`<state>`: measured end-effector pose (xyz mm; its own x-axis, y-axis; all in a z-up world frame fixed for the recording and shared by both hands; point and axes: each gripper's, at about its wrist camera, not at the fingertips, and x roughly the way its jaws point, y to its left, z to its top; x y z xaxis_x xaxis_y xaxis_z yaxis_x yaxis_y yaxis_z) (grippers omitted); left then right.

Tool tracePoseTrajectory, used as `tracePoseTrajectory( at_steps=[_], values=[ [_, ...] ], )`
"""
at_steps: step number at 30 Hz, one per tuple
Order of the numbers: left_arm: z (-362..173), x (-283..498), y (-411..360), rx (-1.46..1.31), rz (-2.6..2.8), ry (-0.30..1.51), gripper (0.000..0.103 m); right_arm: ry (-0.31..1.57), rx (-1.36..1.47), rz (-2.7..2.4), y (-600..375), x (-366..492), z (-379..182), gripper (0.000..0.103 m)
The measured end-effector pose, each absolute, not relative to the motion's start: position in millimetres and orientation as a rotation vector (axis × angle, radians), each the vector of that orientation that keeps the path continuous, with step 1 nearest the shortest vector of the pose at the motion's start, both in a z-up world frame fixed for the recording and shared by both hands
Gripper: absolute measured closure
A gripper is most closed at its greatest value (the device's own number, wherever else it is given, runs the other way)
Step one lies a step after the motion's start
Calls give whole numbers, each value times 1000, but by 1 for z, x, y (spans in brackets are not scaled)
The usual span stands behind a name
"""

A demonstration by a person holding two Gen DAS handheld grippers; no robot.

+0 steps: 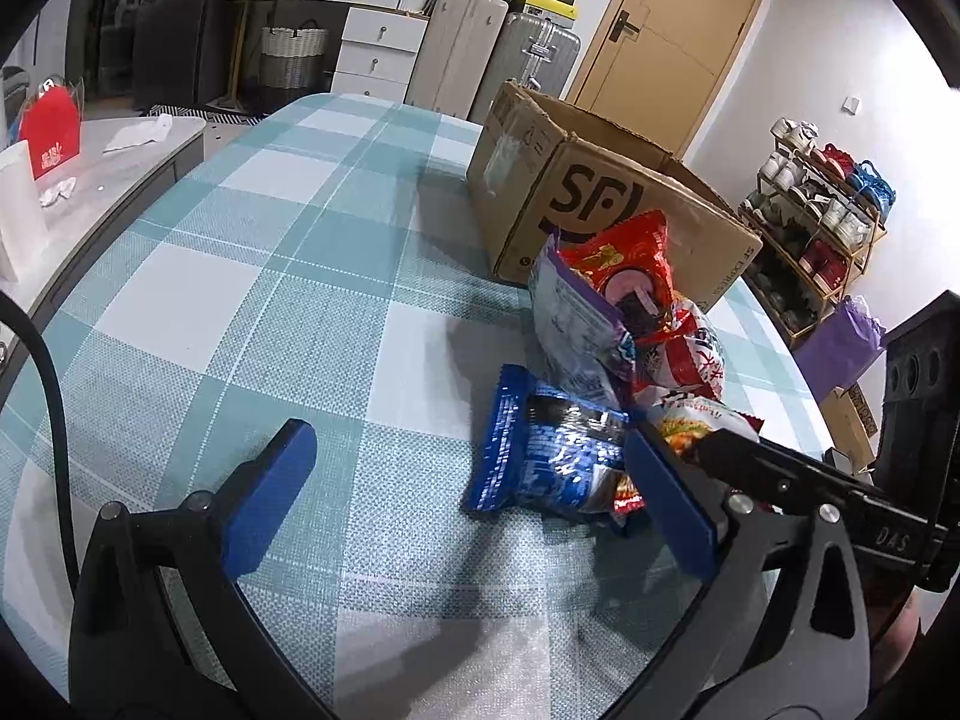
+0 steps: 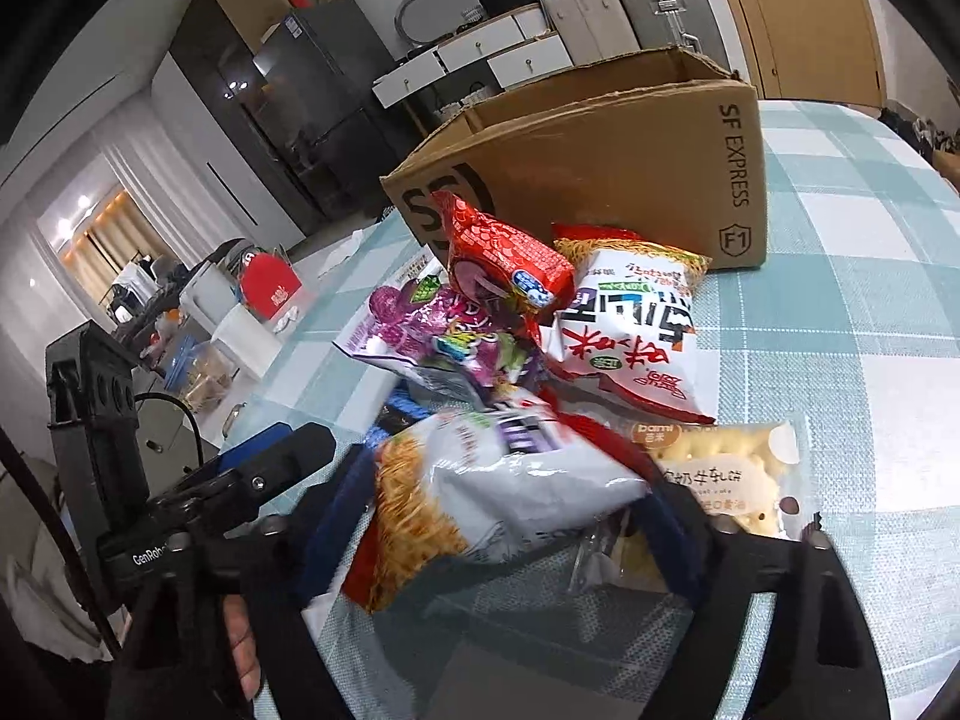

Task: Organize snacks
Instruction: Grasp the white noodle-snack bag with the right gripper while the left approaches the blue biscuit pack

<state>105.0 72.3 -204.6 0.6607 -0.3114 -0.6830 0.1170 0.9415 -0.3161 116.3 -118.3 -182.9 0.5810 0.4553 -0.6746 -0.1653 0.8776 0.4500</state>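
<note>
- Hovering over the checked tablecloth (image 1: pixel 252 276), the left gripper (image 1: pixel 474 498) has its blue pads spread wide with nothing between them.
- Just right of it a blue packet (image 1: pixel 540 456) lies flat on the cloth, next to the right pad; contact is unclear.
- Beyond that, a heap of snacks leans on the near wall of the open cardboard box (image 1: pixel 594 192): a purple bag (image 1: pixel 570 324) and a red packet (image 1: pixel 630 258) on top.
- Further right, the right gripper (image 2: pixel 504 516) has its jaws around a white noodle bag (image 2: pixel 510 480); whether they press it I cannot tell.
- At far right a clear biscuit pack (image 2: pixel 738 468) lies flat beside that bag.
</note>
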Motion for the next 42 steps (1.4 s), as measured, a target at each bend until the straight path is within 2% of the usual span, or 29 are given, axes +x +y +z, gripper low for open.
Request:
tracePoseTrajectory(
  at_steps=[7,9,14,15,29,32,40,42],
  values=[
    [-206,104,73,-260,-239,823,1,875,317,388,-119,110,-185,39],
    [-206,105,73,-261,-239,826,1,868,320,394,-119,108,-185,45],
    [-206,105,74,-265,-231,824,1,867,353,411,-120,105,-185,48],
    [-207,105,75,-267,-230,826,1,858,358,417,-122,102,-184,52],
    [-208,107,72,-242,-212,840,1,829,469,445,-148,90,-180,58],
    [-207,107,71,-233,-208,842,1,822,478,451,-154,86,-178,66],
    [-208,108,68,-218,-201,850,1,870,393,454,-145,80,-181,66],
    [-208,108,68,-218,-199,850,1,867,376,450,-142,79,-181,63]
  ],
)
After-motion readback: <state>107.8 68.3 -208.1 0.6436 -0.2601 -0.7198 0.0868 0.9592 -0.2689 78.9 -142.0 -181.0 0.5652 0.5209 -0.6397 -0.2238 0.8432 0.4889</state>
